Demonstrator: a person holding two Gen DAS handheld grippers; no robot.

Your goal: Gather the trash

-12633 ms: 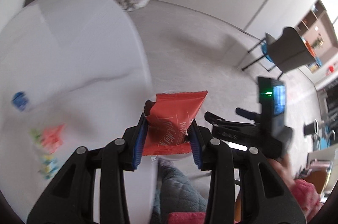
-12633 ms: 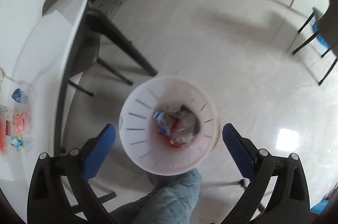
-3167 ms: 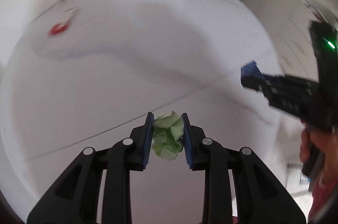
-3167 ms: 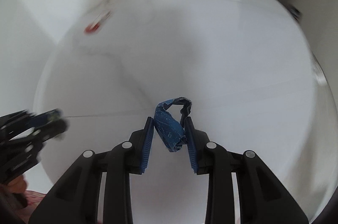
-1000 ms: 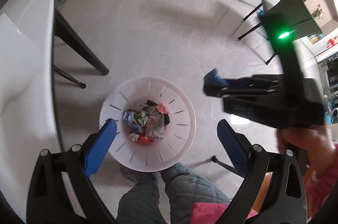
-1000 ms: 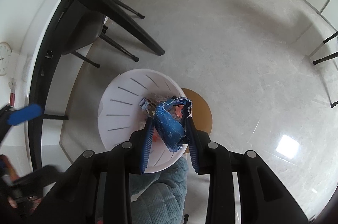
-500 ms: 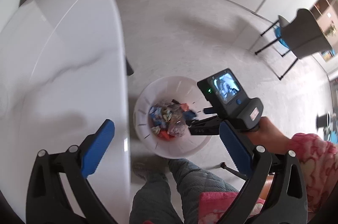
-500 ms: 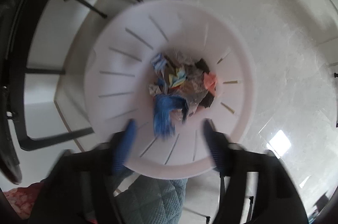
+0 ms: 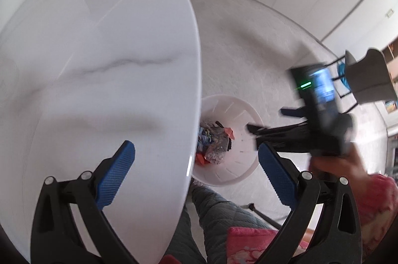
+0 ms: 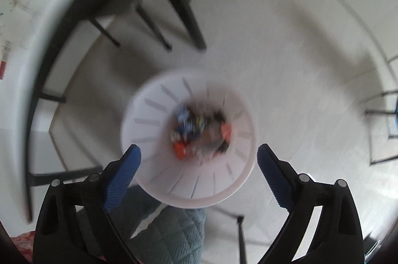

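Left gripper (image 9: 196, 164) with blue-padded jaws spread wide, nothing between them, hanging over the edge of the white marble-veined oval tabletop (image 9: 99, 64). Right gripper (image 10: 199, 164) likewise released, jaws wide apart and empty, poised above the white slotted plastic waste basket (image 10: 154, 119) on the pale tiled floor (image 10: 286, 52). Heap of crumpled wrappers (image 10: 201, 134) lying at the basket bottom: blue, orange-red, silver and dark scraps, blurred in the right wrist view, sharper in the left. Basket (image 9: 238, 114) partly hidden under the tabletop rim in the left wrist view, trash pile (image 9: 214, 142) showing just beside that rim. Right gripper also seen from the left wrist camera as a dark, motion-blurred body (image 9: 323, 119) with a green light, held by a hand in a pink sleeve. Black table legs (image 10: 181, 15) beyond the basket. Grey quilted trouser legs (image 9: 219, 214) near the basket.
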